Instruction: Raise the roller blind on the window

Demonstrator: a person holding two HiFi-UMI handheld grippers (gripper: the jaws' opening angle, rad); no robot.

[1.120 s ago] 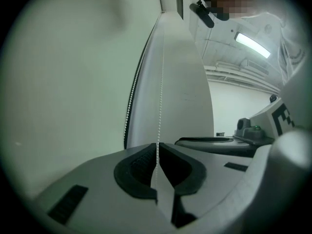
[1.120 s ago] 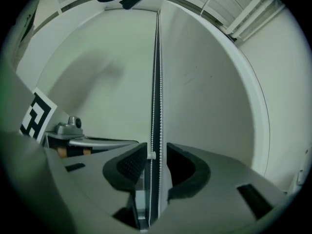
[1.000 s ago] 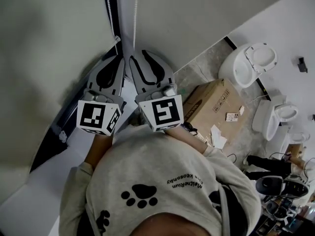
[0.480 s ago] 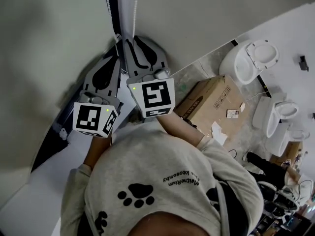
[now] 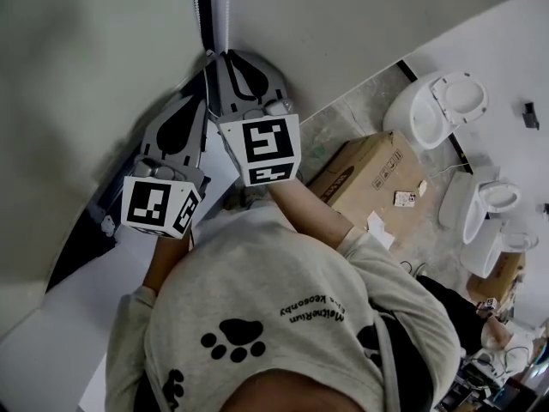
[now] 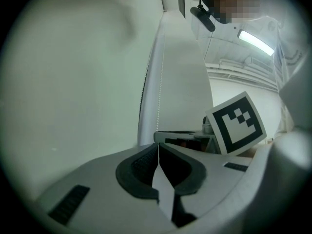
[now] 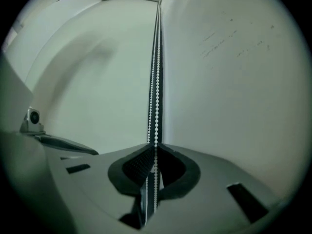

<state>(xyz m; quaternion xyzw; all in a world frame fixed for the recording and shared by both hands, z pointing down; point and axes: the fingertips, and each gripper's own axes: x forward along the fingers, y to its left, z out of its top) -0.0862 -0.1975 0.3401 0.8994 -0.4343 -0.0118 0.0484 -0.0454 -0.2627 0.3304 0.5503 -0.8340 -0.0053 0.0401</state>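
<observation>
I'm looking over the person's shoulder, and everything here lines up around the bead chain (image 5: 225, 7), which hangs in two thin white strands beside a dark vertical strip. To the left of the chain spreads the roller blind (image 5: 86, 84), a broad pale sheet hanging low, with a dark band showing under its bottom edge. To the right of the chain is plain wall (image 5: 343, 33).

Both tools are up at the chain, side by side and pointing level at it. The left gripper (image 5: 206, 71) is the lower one, and its jaws are pressed tight together on the chain. In the left gripper view the beads run straight down into the meeting tips. The right gripper (image 5: 221, 56) sits just above and to the right of it. Its jaws have just been closing, and in the right gripper view their tips meet on the chain, with both strands running down between the dark pads (image 7: 139, 167).

Well to the right of the chain, down on the floor, there's a cardboard box (image 5: 369, 174). Farther right stand two white toilets (image 5: 442, 110).
</observation>
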